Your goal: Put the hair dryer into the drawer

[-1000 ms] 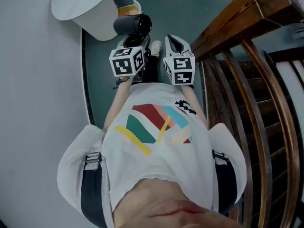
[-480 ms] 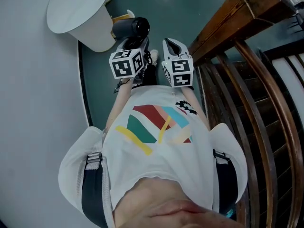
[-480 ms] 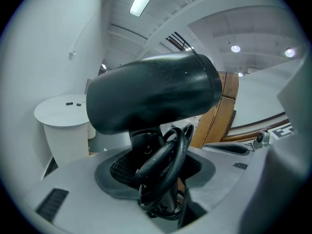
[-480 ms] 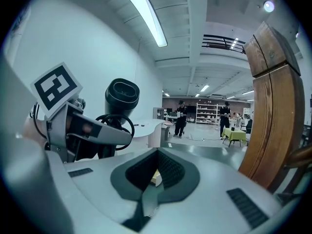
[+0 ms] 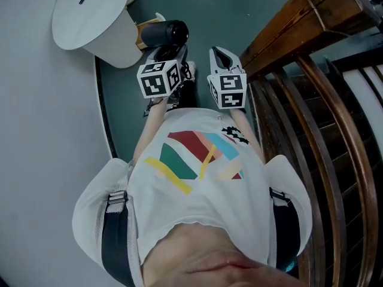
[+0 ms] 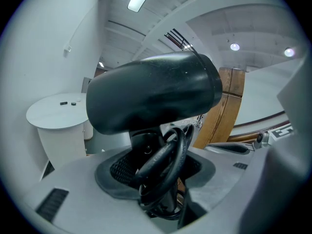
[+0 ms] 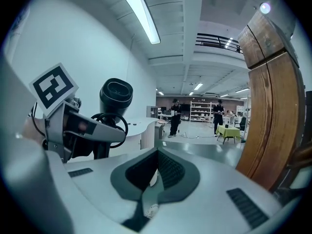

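Observation:
A black hair dryer (image 5: 166, 31) stands barrel-up in my left gripper (image 5: 170, 51), which is shut on its handle and the coiled black cord. In the left gripper view the barrel (image 6: 151, 91) fills the middle, and the handle and cord loops drop between the jaws of the left gripper (image 6: 161, 179). My right gripper (image 5: 222, 55) is level with it on the right, shut and holding nothing. In the right gripper view the pads of the right gripper (image 7: 155, 172) meet, and the hair dryer (image 7: 116, 95) shows at the left.
A white round stand (image 5: 90, 17) is ahead on the left, with a small tan box (image 5: 146, 27) beside it. A wooden post and railing (image 5: 287, 23) runs along the right. A white curved wall (image 5: 42, 160) bounds the left. Two people (image 7: 174, 116) stand far off.
In the head view the white stand has slid to the left and more of its top shows. Both grippers have kept side by side, the hair dryer still in the left one.

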